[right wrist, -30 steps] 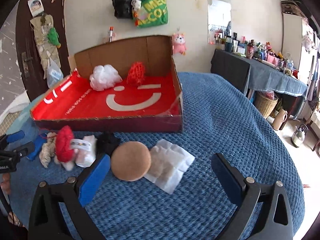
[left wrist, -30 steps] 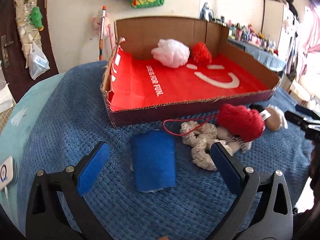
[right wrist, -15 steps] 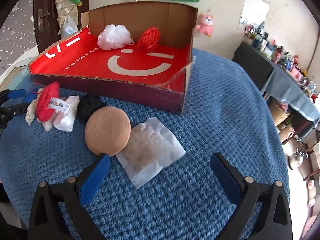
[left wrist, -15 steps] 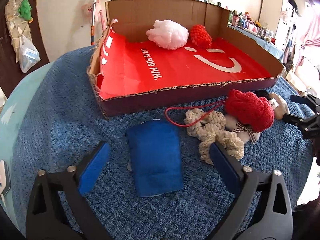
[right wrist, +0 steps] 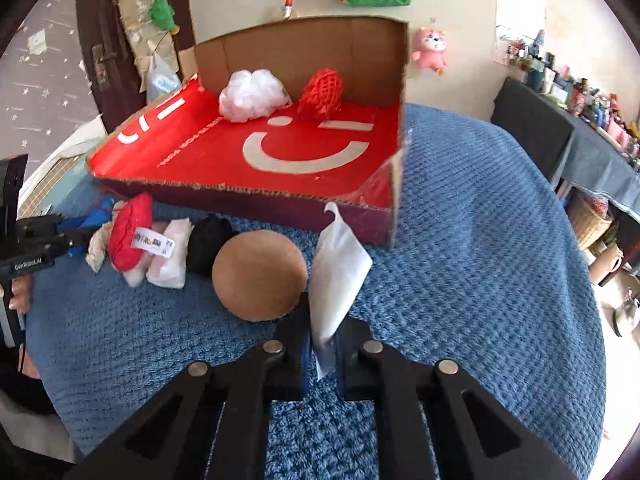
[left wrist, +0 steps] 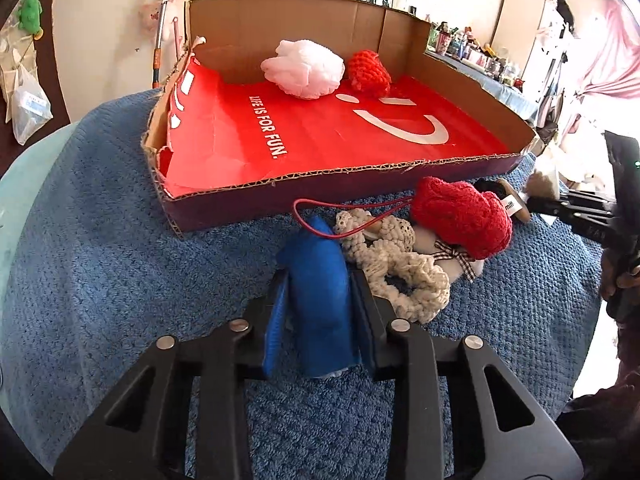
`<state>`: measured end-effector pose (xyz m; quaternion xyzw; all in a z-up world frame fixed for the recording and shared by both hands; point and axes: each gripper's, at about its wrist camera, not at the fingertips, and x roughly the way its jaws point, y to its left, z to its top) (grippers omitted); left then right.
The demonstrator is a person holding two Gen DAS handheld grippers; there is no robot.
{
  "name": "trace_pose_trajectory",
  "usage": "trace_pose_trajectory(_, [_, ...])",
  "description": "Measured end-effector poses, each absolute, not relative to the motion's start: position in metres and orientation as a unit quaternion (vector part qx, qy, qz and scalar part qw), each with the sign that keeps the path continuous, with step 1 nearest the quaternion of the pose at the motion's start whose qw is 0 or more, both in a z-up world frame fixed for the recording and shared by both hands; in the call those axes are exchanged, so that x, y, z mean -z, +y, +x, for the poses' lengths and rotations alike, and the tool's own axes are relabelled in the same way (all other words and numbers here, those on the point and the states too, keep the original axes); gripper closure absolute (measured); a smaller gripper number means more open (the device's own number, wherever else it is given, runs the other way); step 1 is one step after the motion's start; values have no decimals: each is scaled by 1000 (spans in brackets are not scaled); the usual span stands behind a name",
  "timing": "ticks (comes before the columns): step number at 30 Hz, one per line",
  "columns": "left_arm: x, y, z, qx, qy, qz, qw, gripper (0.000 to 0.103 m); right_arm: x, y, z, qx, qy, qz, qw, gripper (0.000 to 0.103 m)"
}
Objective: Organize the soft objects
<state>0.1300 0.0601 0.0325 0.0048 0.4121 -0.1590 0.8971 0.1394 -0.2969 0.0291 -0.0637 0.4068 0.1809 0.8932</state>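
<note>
My left gripper (left wrist: 318,312) is shut on a blue sponge cloth (left wrist: 318,280) in front of the cardboard box (left wrist: 280,200). Beside it lie a cream crochet piece (left wrist: 400,276) and a red knit item (left wrist: 460,216). My right gripper (right wrist: 322,344) is shut on a white packet (right wrist: 336,268), lifted on edge next to a round brown puff (right wrist: 258,274). The red-lined box (right wrist: 260,196) holds a white mesh pouf (right wrist: 252,94) and a red crochet ball (right wrist: 322,90). The pouf (left wrist: 304,66) and ball (left wrist: 368,72) also show in the left wrist view.
A blue knit blanket (right wrist: 480,240) covers the round table. A black soft item (right wrist: 208,240) and a white tagged item (right wrist: 168,256) lie between the red knit item (right wrist: 130,232) and the puff. A dark side table (right wrist: 532,132) stands at the right.
Both grippers have closed: the left one on the blue sponge cloth, the right one on the white packet, which now stands up on edge off the blanket.
</note>
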Motion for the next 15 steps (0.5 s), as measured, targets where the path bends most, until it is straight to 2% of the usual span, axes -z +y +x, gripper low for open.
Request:
trace_pose_trajectory(8, [-50,65,117,160,391,6,907,77,-49,-292,122,-219,401,-26,889,93])
trace_pose_trajectory(15, [-37,68,105,150,411,16,899,76,-31,-281,107,-244,440,4,864,92])
